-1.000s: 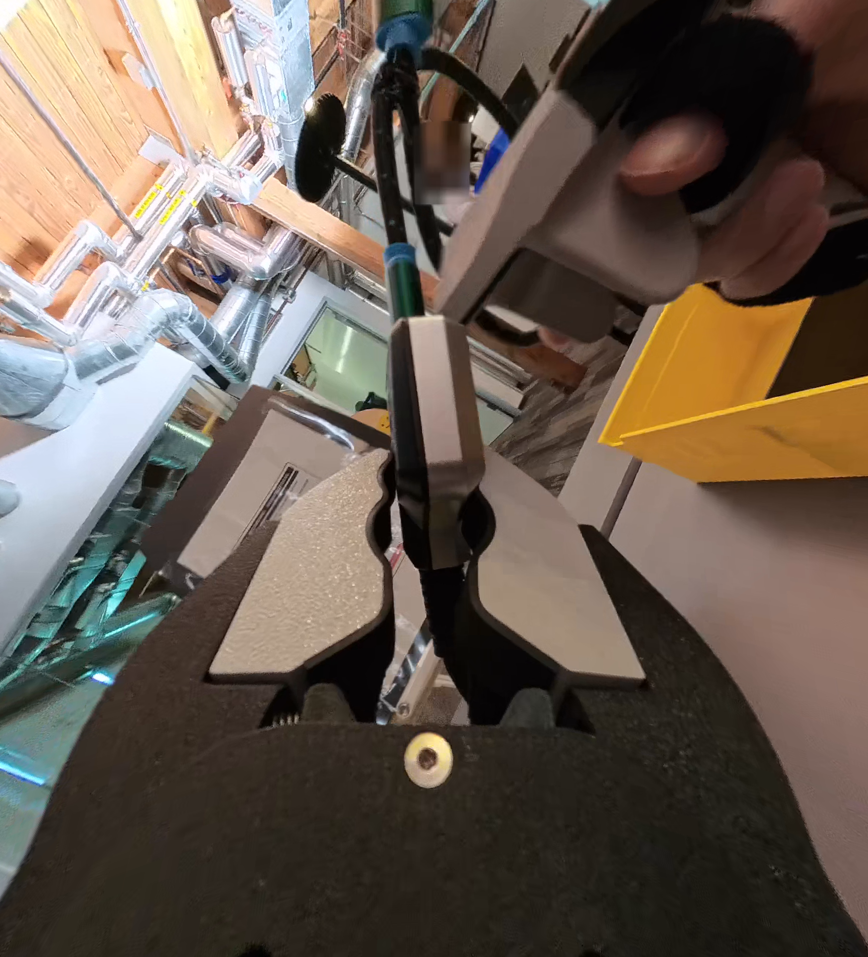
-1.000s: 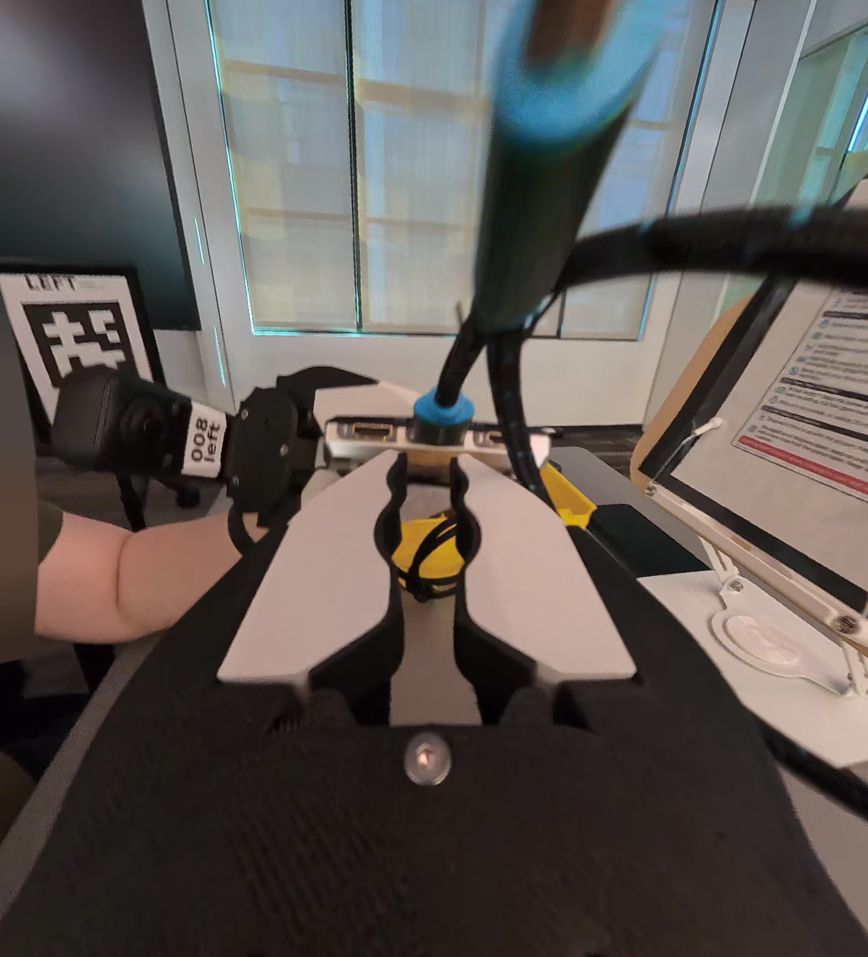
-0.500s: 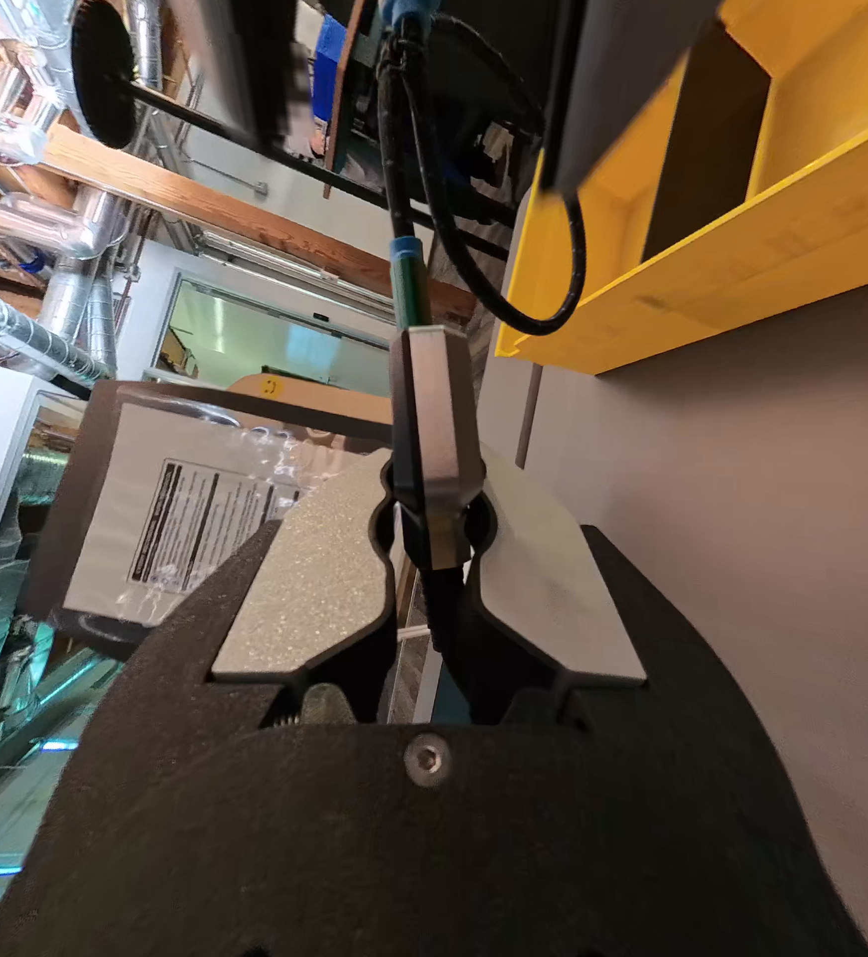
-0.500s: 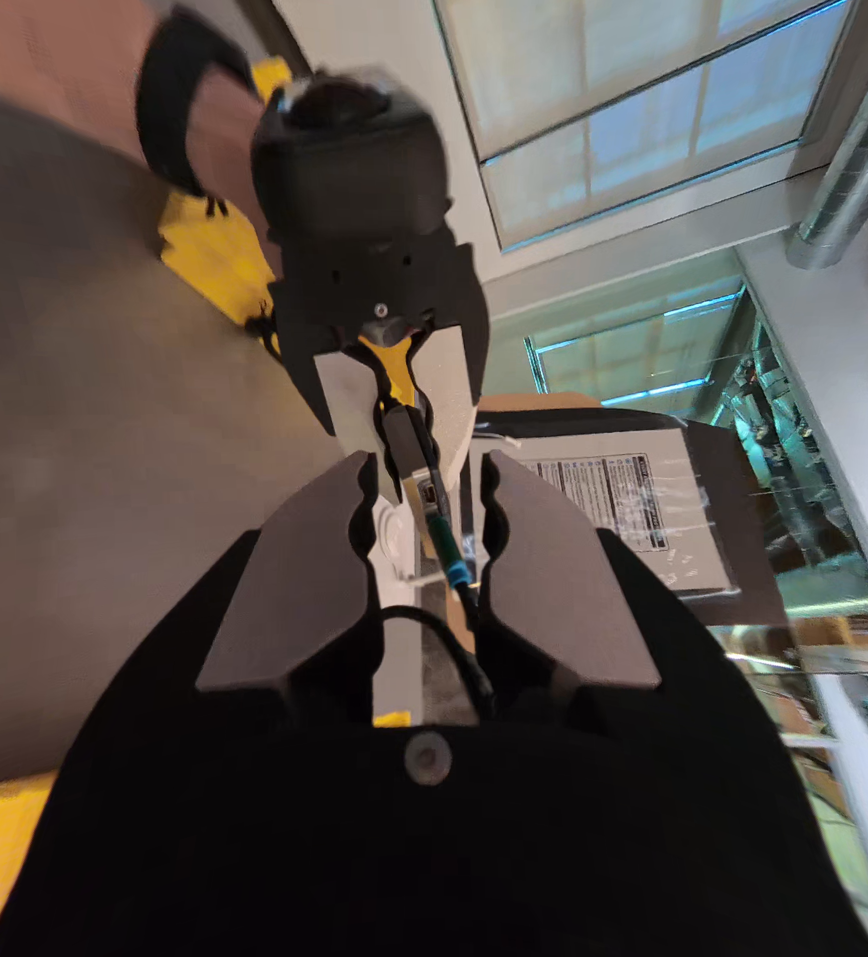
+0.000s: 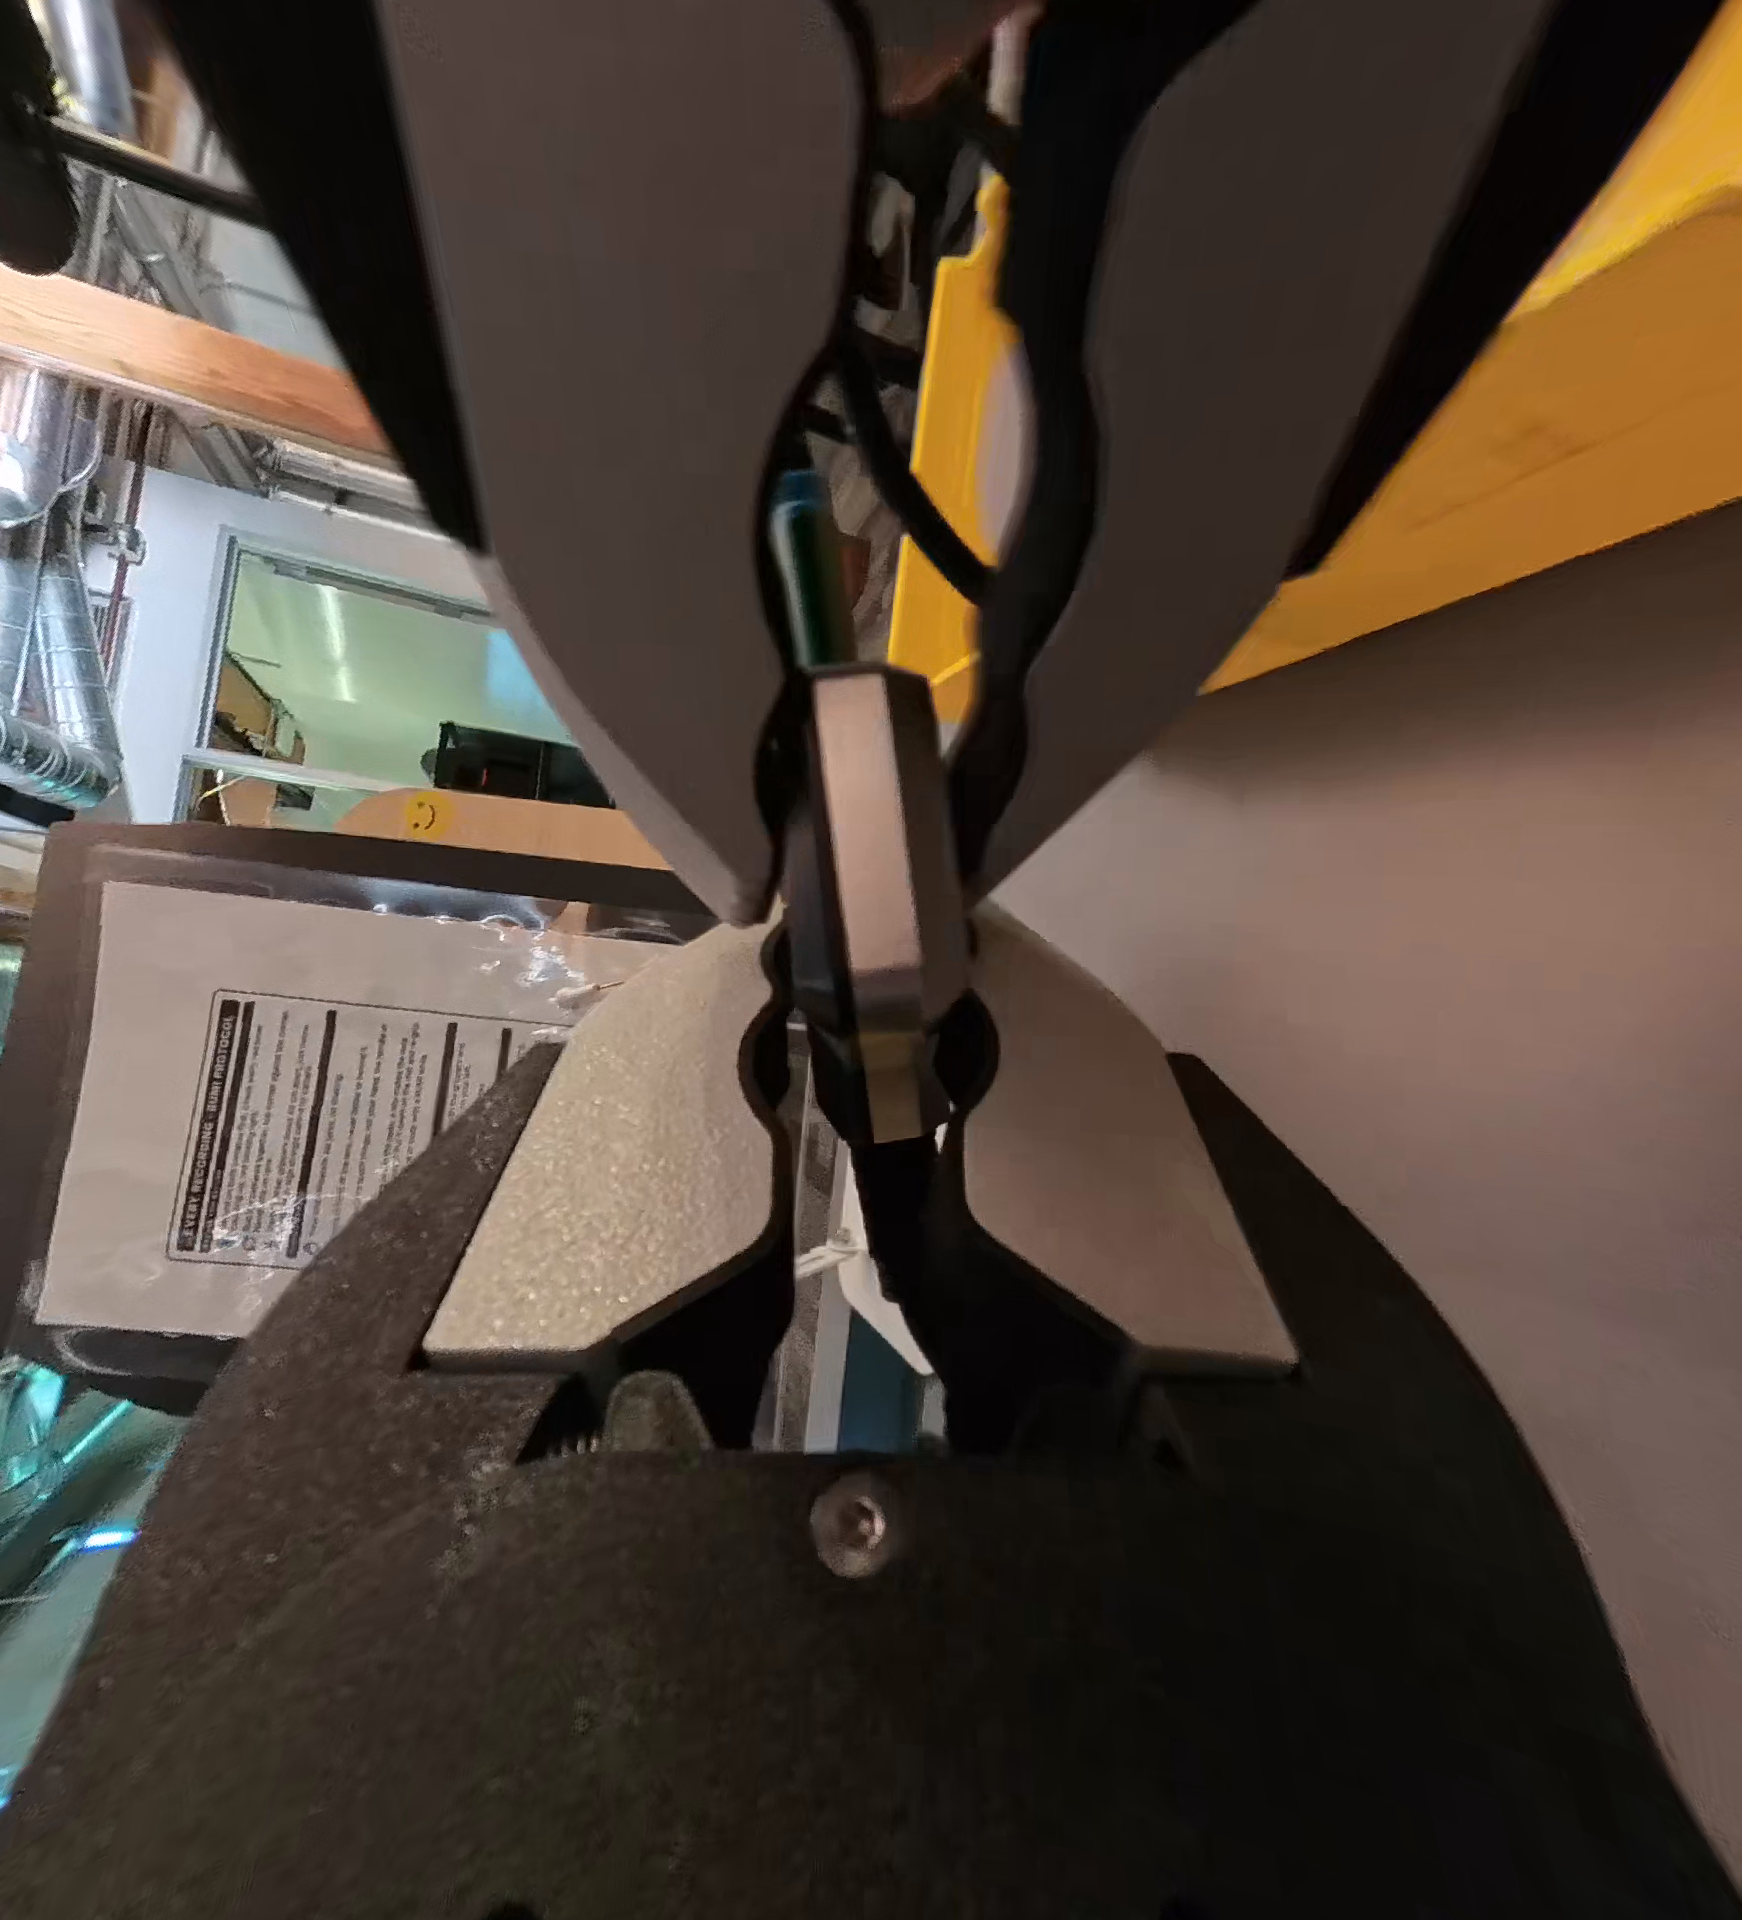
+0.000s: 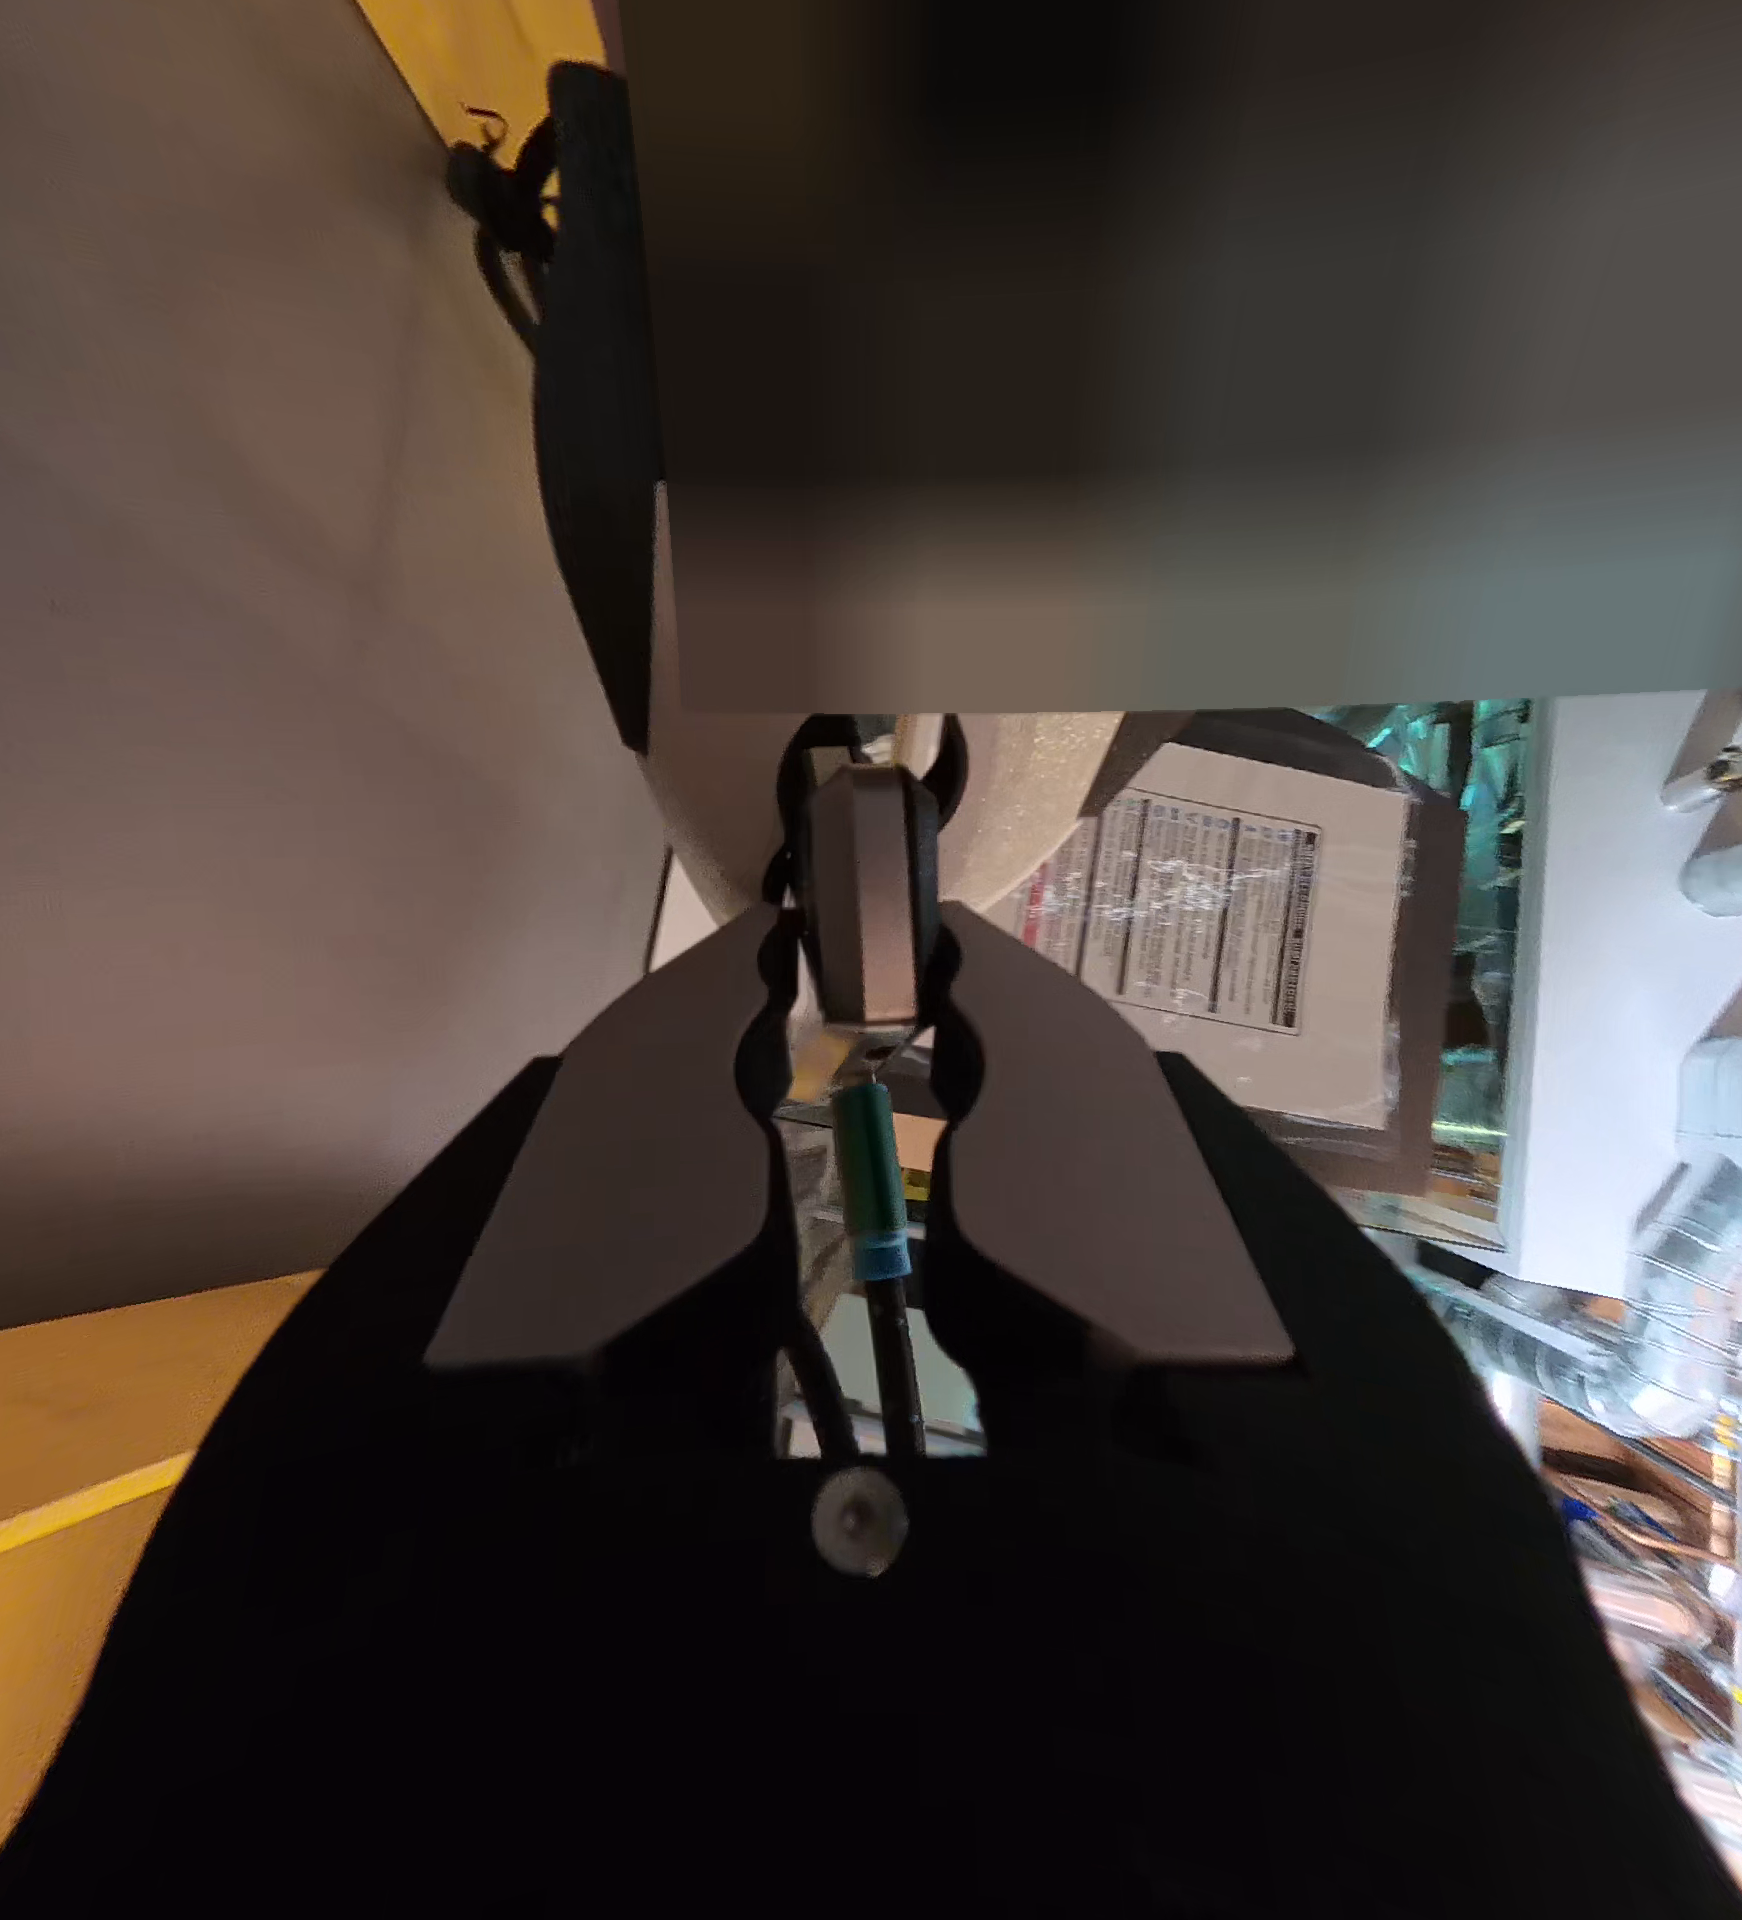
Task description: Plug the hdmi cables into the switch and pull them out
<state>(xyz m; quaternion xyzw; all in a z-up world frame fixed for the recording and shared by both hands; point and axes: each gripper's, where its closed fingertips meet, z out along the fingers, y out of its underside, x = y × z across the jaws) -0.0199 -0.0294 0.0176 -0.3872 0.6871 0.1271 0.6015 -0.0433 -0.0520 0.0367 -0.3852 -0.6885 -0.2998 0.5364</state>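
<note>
The silver HDMI switch point(image 5: 877, 831) is held edge-on in the air between both grippers. My left gripper point(image 5: 872, 940) is shut on its near end. My right gripper point(image 6: 862, 920) faces the left one and is closed on the switch's other end point(image 6: 867, 883), its fingertips point(image 5: 742, 883) almost meeting the left ones. A green plug with a blue ring point(image 6: 869, 1184) sits in the switch, and its black cable point(image 6: 898, 1371) runs back between my right fingers. The plug also shows in the left wrist view point(image 5: 810, 592).
A yellow bin point(image 5: 1532, 343) stands on the grey table point(image 5: 1469, 1091) to the right in the left wrist view. A dark framed sheet on a stand point(image 5: 254, 1091) is behind, also in the right wrist view point(image 6: 1220, 914). Silver pipes point(image 6: 1698, 1091) run overhead. Only a small space, under 4 cm, lies between the two pairs of fingers.
My right gripper has swung round, come in head-on and closed on the switch's free end, with the plug now between its fingers. My left gripper keeps its hold and has tilted.
</note>
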